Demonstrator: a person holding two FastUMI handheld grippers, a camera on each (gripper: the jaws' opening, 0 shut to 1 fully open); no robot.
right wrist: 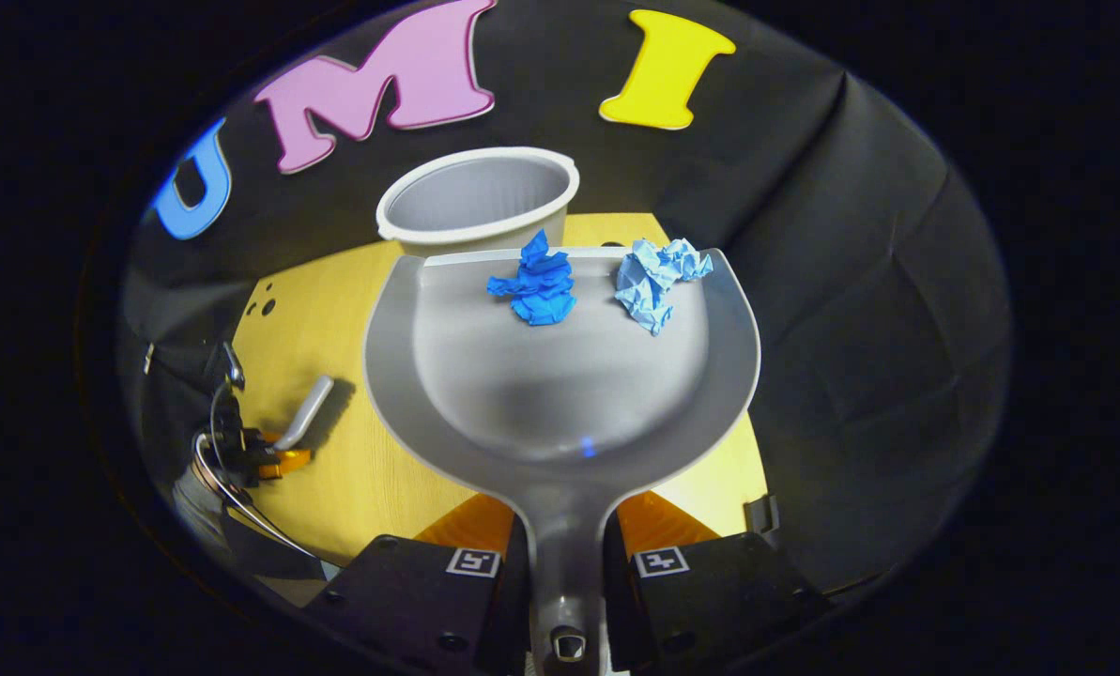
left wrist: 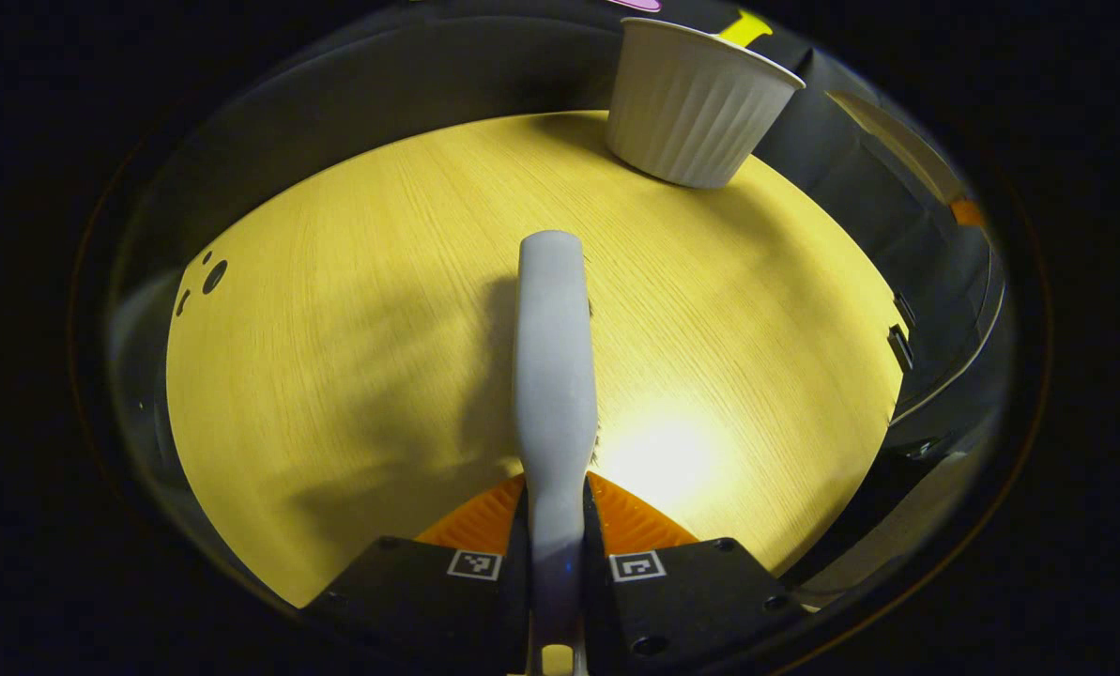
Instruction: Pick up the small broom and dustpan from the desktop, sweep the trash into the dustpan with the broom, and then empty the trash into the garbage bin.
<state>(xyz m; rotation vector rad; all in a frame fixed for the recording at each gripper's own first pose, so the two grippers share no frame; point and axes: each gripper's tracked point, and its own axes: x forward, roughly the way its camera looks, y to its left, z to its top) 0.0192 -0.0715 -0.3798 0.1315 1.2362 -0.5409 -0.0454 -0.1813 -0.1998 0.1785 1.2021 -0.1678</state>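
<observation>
Dustpan (right wrist: pixel 560 376), clamped by its handle between the closed fingers of the right gripper (right wrist: pixel 566 561), hangs just before the garbage bin (right wrist: pixel 477 199) with two crumpled paper balls (right wrist: pixel 536 282) near its front lip. The left gripper (left wrist: pixel 557 563) pinches the broom (left wrist: pixel 553 376) above the desktop (left wrist: pixel 334 376). Tipping too early or off-centre could likely spill the light wads beside the bin.

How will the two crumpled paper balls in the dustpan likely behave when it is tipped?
The paper balls look light and loosely crumpled, so they probably slide off the smooth dustpan easily. Lying near its front lip, they may tumble out early.
</observation>
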